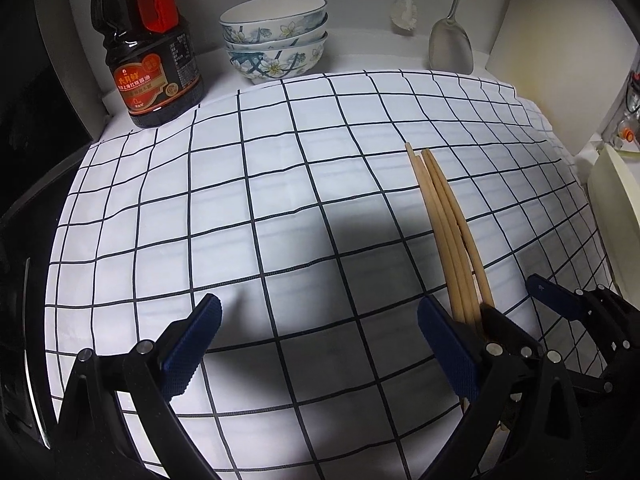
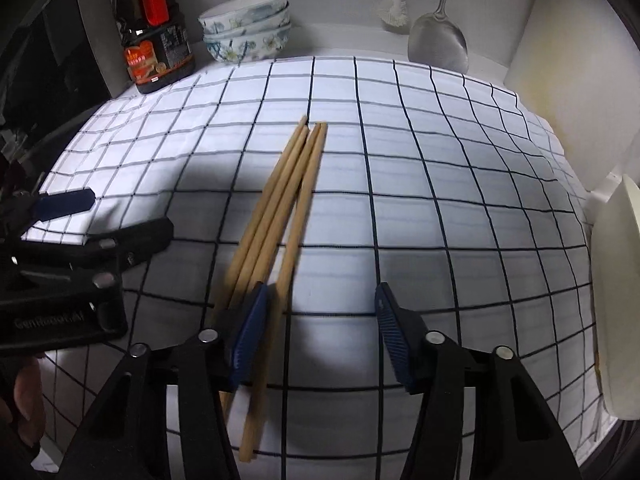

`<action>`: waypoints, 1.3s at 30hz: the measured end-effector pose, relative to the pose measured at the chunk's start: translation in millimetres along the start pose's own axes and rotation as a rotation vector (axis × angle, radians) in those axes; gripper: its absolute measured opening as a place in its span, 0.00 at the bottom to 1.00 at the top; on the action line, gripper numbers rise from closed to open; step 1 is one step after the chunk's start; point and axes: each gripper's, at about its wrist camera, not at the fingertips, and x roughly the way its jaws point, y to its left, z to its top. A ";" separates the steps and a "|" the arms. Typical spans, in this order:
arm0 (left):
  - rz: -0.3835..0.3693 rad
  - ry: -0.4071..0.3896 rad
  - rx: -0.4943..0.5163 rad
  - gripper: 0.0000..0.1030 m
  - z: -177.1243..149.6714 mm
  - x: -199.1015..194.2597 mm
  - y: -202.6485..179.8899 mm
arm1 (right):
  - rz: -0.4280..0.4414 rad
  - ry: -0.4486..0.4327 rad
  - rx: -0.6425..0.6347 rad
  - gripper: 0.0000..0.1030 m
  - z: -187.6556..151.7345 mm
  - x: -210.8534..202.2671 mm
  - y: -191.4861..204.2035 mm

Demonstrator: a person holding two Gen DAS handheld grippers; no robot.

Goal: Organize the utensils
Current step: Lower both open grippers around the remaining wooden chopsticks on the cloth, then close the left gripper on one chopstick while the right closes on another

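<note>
Several wooden chopsticks (image 1: pixel 442 220) lie bunched on the white checked cloth (image 1: pixel 280 184), tips pointing away. My left gripper (image 1: pixel 320 344) is open and empty; the chopsticks lie just right of its right finger. In the right wrist view the chopsticks (image 2: pixel 280 208) pass beside and under my right gripper's left finger (image 2: pixel 248 332). My right gripper (image 2: pixel 320 332) is open, with one chopstick just inside the gap. The right gripper also shows in the left wrist view (image 1: pixel 568 304), and the left gripper shows at the left of the right wrist view (image 2: pixel 80 216).
A dark soy sauce bottle (image 1: pixel 148 48) and stacked floral bowls (image 1: pixel 276 40) stand at the back left. A metal spatula (image 1: pixel 452 40) and a white brush (image 1: pixel 404 12) hang on the back wall. A cream container (image 2: pixel 616 300) stands at the right edge.
</note>
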 end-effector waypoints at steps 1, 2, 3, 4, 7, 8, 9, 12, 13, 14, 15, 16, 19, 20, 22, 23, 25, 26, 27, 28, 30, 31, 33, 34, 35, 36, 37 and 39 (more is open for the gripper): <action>0.000 -0.002 0.002 0.94 -0.4 -0.2 -0.9 | 0.003 -0.005 -0.003 0.42 0.3 -0.5 0.0; -0.001 -0.004 0.004 0.94 -0.8 -0.6 -2.5 | 0.003 -0.007 -0.006 0.39 0.4 -0.6 -0.1; -0.003 -0.005 0.006 0.94 -1.1 -0.7 -3.6 | 0.004 -0.011 -0.010 0.33 0.1 -1.3 -0.5; -0.006 -0.005 0.010 0.94 -1.3 -0.4 -5.6 | 0.002 -0.013 -0.010 0.27 0.0 -1.7 -1.2; -0.008 -0.005 0.019 0.94 -1.6 0.8 -11.0 | 0.010 -0.015 0.014 0.15 -0.9 -2.8 -8.4; -0.010 -0.007 0.022 0.94 -1.6 0.9 -13.0 | 0.009 -0.015 0.025 0.13 -1.5 -3.3 -11.6; -0.013 -0.011 0.025 0.94 -1.3 1.0 -15.7 | 0.003 -0.016 0.034 0.11 -2.4 -3.9 -14.4; -0.013 -0.021 0.043 0.94 -0.7 2.3 -23.5 | -0.011 -0.021 0.057 0.11 -5.9 -5.3 -23.3; -0.011 -0.021 0.050 0.94 -0.5 3.7 -26.5 | -0.016 -0.022 0.063 0.10 -7.0 -5.7 -25.7; -0.012 -0.017 0.055 0.94 -0.3 5.4 -29.0 | -0.021 -0.022 0.073 0.10 -8.9 -6.7 -29.9; -0.014 -0.014 0.056 0.94 -0.1 6.6 -30.5 | -0.026 -0.023 0.082 0.10 -10.7 -7.6 -32.9; -0.015 -0.012 0.056 0.94 -0.2 8.0 -32.2 | -0.031 -0.023 0.087 0.10 -11.9 -8.1 -35.3; -0.018 -0.010 0.061 0.94 -0.5 11.4 -36.6 | -0.046 -0.022 0.111 0.10 -17.9 -11.3 -45.9; -0.016 -0.009 0.067 0.94 -0.3 13.0 -38.8 | -0.049 -0.021 0.117 0.10 -19.4 -12.0 -48.4; -0.011 -0.010 0.073 0.94 -0.2 15.6 -42.3 | -0.058 -0.020 0.133 0.10 -23.9 -14.4 -54.8; -0.010 -0.011 0.073 0.94 0.4 16.7 -43.1 | -0.062 -0.019 0.138 0.10 -25.7 -15.4 -57.2; -0.008 -0.010 0.070 0.94 0.8 18.7 -44.0 | -0.068 -0.018 0.145 0.10 -28.6 -16.9 -61.3; -0.012 -0.012 0.067 0.94 0.5 19.2 -43.6 | -0.068 -0.018 0.148 0.10 -29.6 -17.6 -63.1; -0.013 -0.014 0.066 0.94 -0.4 19.2 -43.2 | -0.068 -0.017 0.150 0.10 -30.6 -18.4 -63.9; -0.012 -0.016 0.065 0.94 -1.4 19.2 -42.7 | -0.067 -0.017 0.152 0.10 -31.2 -18.8 -64.7; -0.011 -0.016 0.059 0.94 -3.0 19.2 -40.6 | -0.066 -0.019 0.153 0.10 -31.7 -19.0 -65.2; -0.011 -0.009 0.058 0.94 -4.1 20.0 -39.4 | -0.066 -0.020 0.153 0.10 -31.7 -19.0 -64.9; -0.010 0.002 0.054 0.94 -6.5 21.2 -37.4 | -0.065 -0.023 0.153 0.10 -31.2 -18.8 -65.0; 0.003 0.013 0.056 0.95 -7.7 22.9 -36.9 | -0.064 -0.024 0.153 0.10 -30.7 -18.4 -65.1; 0.004 0.008 0.057 0.95 -8.8 22.4 -36.4 | -0.063 -0.025 0.153 0.10 -29.9 -18.0 -65.1; 0.008 0.005 0.058 0.95 -9.3 22.4 -35.6 | -0.062 -0.025 0.153 0.10 -29.3 -17.6 -65.0; 0.008 0.006 0.055 0.95 -9.1 22.8 -35.0 | -0.062 -0.025 0.150 0.10 -28.5 -17.3 -64.5; 0.012 0.006 0.051 0.95 -7.3 23.9 -35.2 | -0.061 -0.024 0.142 0.10 -26.3 -16.1 -63.5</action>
